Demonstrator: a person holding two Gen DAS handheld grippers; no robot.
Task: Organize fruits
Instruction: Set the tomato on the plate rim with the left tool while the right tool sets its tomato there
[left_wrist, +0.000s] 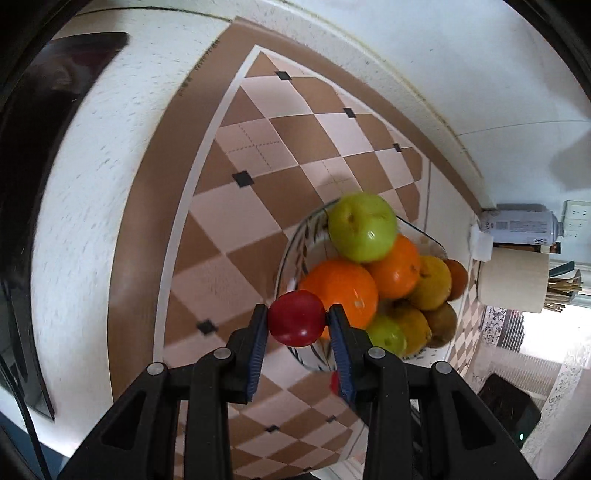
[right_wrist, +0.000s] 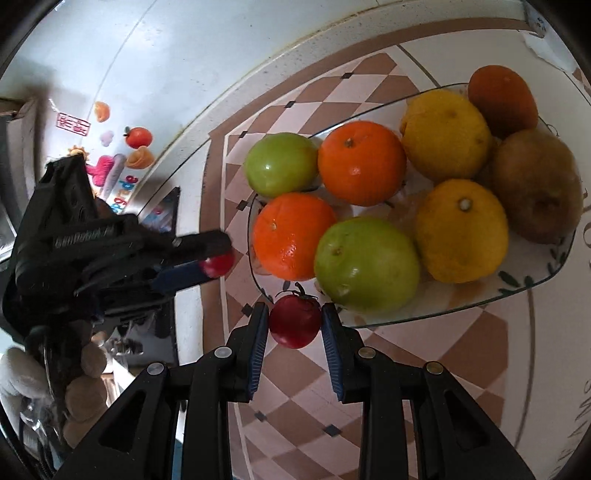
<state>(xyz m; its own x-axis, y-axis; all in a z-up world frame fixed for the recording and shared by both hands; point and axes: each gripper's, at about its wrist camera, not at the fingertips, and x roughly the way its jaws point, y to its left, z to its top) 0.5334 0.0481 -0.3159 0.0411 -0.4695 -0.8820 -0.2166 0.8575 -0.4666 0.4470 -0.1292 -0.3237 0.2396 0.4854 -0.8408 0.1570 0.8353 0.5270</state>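
Risk: both grippers (left_wrist: 297, 324) (right_wrist: 294, 320) pinch small red fruits (left_wrist: 295, 323) (right_wrist: 294, 321) near crowded glass plate (right_wrist: 535, 288); either could roll off.

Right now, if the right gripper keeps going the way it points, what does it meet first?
Probably the near rim of the glass plate, then the big green apple just past the red fruit it holds. Depth is unclear, so it may clear the rim.

White speckled counter (left_wrist: 92, 192), checkered mat (left_wrist: 258, 192) on it, glass plate (right_wrist: 546, 280) on mat
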